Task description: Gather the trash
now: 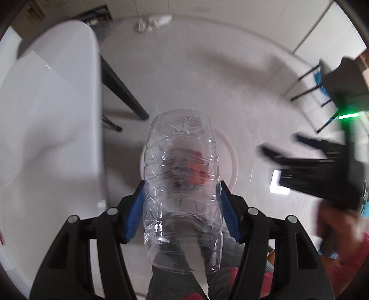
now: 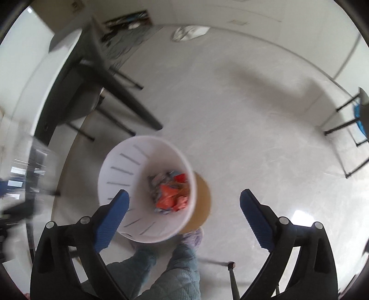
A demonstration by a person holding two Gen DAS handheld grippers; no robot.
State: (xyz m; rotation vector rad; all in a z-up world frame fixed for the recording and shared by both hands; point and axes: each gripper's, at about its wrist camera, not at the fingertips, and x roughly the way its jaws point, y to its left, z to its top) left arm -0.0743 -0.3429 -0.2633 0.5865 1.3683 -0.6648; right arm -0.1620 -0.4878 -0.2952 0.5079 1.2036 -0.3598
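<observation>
A clear plastic bottle (image 1: 182, 184) is pinched between the blue pads (image 1: 135, 214) of the left tongs (image 1: 182, 207) at the lower centre of the left wrist view. Its base is turned away from the camera, toward the middle of the frame, and its open lower end is seen near the bottom edge. Through the clear wall, red and orange scraps are seen blurred, ringed by a pale rim (image 1: 233, 161) on the floor just behind the bottle.

In the right wrist view, a white bin (image 2: 129, 166) is seen at the centre left of the frame, standing on a brown round mat (image 2: 204, 200) on the pale floor (image 2: 242, 110). Crumpled red, orange and silver wrappers (image 2: 171, 192) are lying at its bottom. The right tongs (image 2: 184, 207) are spread wide with nothing between the pads; the left pad (image 2: 113, 217) overlaps the bin's near rim in the frame, while the right pad is set over bare floor.

A white surface (image 1: 53, 110) with a dark leg (image 1: 122, 90) fills the left of the left wrist view. A crumpled white cloth (image 1: 153, 22) is seen at the top centre, by the wall. The right tongs (image 1: 306, 161) are also seen there, blurred, at the right edge. Grey quilted trouser legs (image 2: 182, 265) are seen at the bottom centre of the right wrist view.
</observation>
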